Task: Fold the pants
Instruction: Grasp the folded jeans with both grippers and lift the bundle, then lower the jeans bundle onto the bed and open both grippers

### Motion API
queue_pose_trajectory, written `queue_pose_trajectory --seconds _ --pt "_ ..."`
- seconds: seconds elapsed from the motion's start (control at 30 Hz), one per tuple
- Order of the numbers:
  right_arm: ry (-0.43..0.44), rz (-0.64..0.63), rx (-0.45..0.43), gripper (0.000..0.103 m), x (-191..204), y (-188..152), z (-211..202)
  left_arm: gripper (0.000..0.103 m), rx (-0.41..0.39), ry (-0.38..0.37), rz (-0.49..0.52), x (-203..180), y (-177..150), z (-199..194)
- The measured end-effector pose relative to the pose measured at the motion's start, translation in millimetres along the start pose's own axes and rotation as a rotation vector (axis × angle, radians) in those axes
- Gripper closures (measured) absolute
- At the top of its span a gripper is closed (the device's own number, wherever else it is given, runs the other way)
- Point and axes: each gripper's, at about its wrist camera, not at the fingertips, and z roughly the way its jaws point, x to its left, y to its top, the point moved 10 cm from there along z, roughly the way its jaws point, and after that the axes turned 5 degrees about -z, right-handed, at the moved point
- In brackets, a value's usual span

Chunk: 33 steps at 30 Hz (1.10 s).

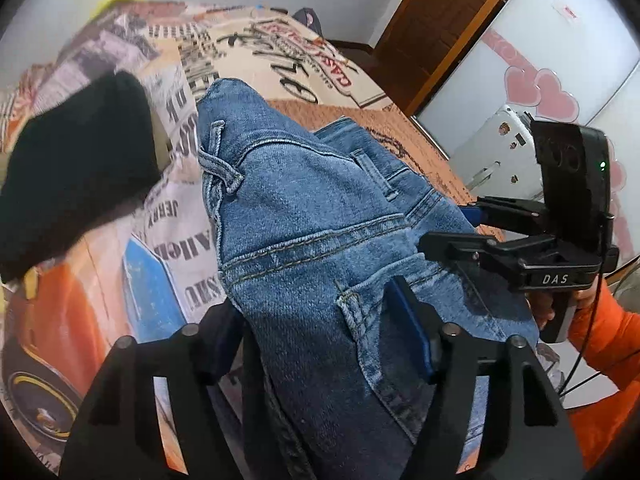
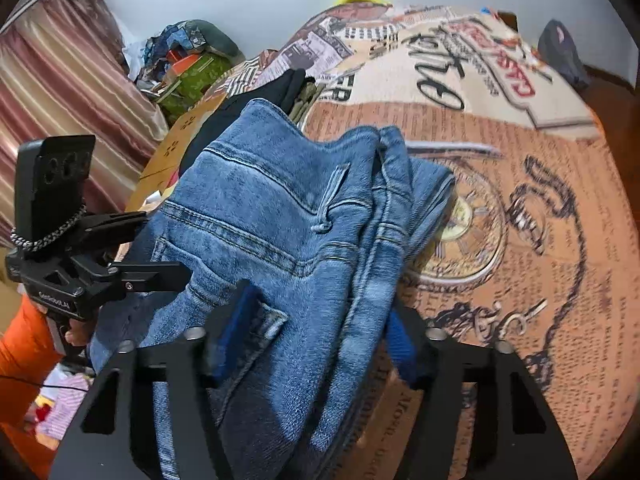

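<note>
Blue jeans [image 1: 300, 200] lie bunched, waistband and belt loops up, on a printed bedspread [image 1: 280, 52]. In the left wrist view my left gripper [image 1: 320, 336] has the denim filling the gap between its blue pads [image 1: 412, 332], which press on a thick fold. The right gripper [image 1: 452, 224] comes in from the right, clamped on the far edge of the same bundle. In the right wrist view the jeans [image 2: 260, 208] are gathered between my right gripper [image 2: 318, 332] pads [image 2: 236, 320]. The left gripper [image 2: 160, 244] holds the fabric's left side.
A black garment [image 1: 80, 160] lies on the bedspread [image 2: 520, 200] to the left of the jeans and shows behind them [image 2: 280, 84]. A white fridge with pink hearts [image 1: 540, 80] and a wooden door stand right. A striped curtain [image 2: 60, 80] and clutter [image 2: 188, 60] sit left. Orange sleeves [image 1: 600, 340] hold both grippers.
</note>
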Motion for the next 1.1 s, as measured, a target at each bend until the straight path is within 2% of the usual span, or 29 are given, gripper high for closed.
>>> queue_pose_trajectory --seconds 0.13,0.27,0.5,0.77,0.97,1.1 --pt "-0.037 -0.05 -0.04 0.072 8.2 10.4 -14.6 0.044 -0.054 0.016 0.008 -5.0 4.1 -20.8" --pt "-0.046 -0.083 -0.1 0.077 21.9 26.3 -29.5 0.047 -0.126 0.057 0.027 -9.2 11.8 -47.4" --pt "-0.04 -0.165 -0.212 0.077 57.1 70.7 -51.3 0.048 -0.285 0.121 0.029 2.7 35.6 -107.2" --pt "-0.003 -0.252 -0.312 0.077 98.4 143.4 -47.3 0.048 -0.433 0.193 -0.01 50.3 76.2 -172.2" --pt "0.035 -0.288 -0.354 0.077 119.5 193.4 -24.4 0.048 -0.494 0.213 -0.053 99.5 107.7 -197.8" --pt "0.041 -0.297 -0.355 0.077 123.4 222.7 1.9 0.048 -0.497 0.226 -0.076 135.9 125.1 -192.5"
